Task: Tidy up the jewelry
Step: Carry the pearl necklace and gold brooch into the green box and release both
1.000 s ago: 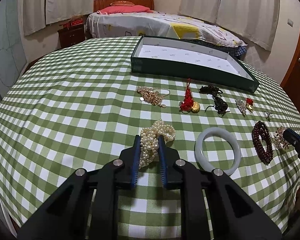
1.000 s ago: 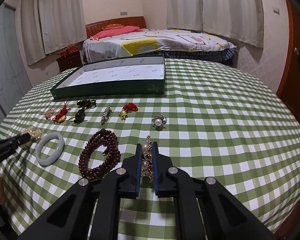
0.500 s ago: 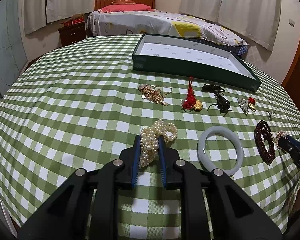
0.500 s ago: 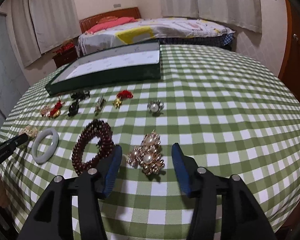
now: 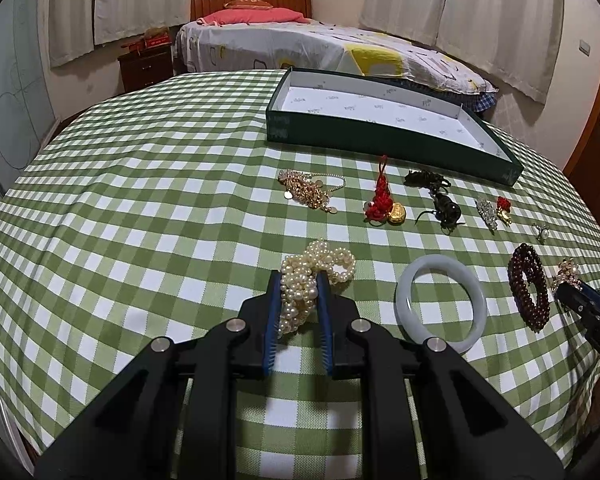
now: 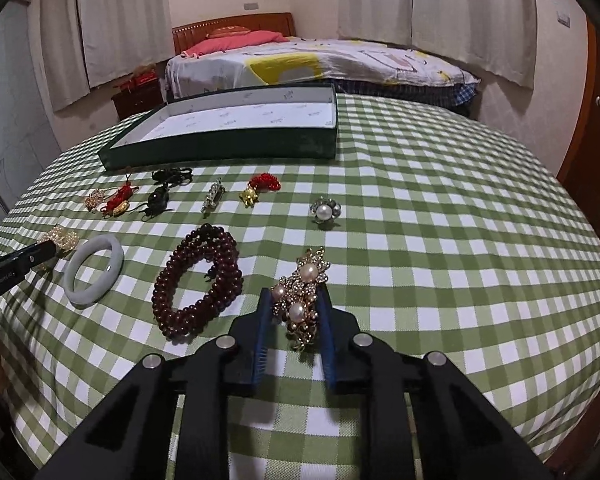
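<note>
My left gripper (image 5: 299, 282) is shut on a pearl bracelet (image 5: 316, 276) that rests on the green checked tablecloth. My right gripper (image 6: 295, 300) has its jaws close around a gold and pearl brooch (image 6: 302, 292), touching its sides. A dark red bead bracelet (image 6: 198, 280), a pale jade bangle (image 6: 94, 274) and a pearl ring (image 6: 325, 211) lie nearby. The open green box (image 5: 384, 120) stands at the back; it also shows in the right wrist view (image 6: 236, 130).
A gold chain (image 5: 308, 192), a red knot charm (image 5: 382, 200), black cord pieces (image 5: 440, 200), a crystal clip (image 6: 213, 198) and a red and gold charm (image 6: 260, 188) lie in a row before the box. A bed stands beyond the table.
My right gripper opened wide half a second ago and has closed in again around the brooch. My left gripper stays shut on the pearl bracelet and has shifted slightly.
</note>
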Tool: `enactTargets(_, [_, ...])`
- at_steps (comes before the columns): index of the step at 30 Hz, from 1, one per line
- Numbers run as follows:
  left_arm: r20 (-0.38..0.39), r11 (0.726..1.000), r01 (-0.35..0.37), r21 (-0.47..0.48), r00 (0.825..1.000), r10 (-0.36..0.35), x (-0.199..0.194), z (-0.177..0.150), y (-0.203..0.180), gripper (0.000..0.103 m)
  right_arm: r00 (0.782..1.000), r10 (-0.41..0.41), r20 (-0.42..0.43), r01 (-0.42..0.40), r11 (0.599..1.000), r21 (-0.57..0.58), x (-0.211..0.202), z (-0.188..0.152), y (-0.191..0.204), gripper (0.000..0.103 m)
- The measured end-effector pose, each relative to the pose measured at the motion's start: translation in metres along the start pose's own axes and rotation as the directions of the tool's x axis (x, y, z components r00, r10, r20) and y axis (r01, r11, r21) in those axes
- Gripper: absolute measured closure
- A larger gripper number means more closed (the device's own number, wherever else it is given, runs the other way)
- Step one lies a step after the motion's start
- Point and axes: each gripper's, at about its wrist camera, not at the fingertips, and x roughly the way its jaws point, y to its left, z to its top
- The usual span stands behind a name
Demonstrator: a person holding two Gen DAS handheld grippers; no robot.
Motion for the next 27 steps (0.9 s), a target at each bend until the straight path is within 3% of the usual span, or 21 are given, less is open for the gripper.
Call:
enactTargets(15, [0.054, 1.000, 0.015, -0.015, 0.998, -0.015, -0.020, 0.011, -0.001, 0.086, 0.998, 0.012, 0.065, -0.013, 1.000, 0.003, -0.014, 0.012, 0.003, 0.087])
enactTargets(27, [0.160, 0.999, 0.049, 0.004, 0.986, -0.049, -0.039, 0.067, -0.018, 0.086, 0.979, 0.073, 0.190, -0.071, 0.997, -0.015, -0.030, 0.074, 0.016, 0.087])
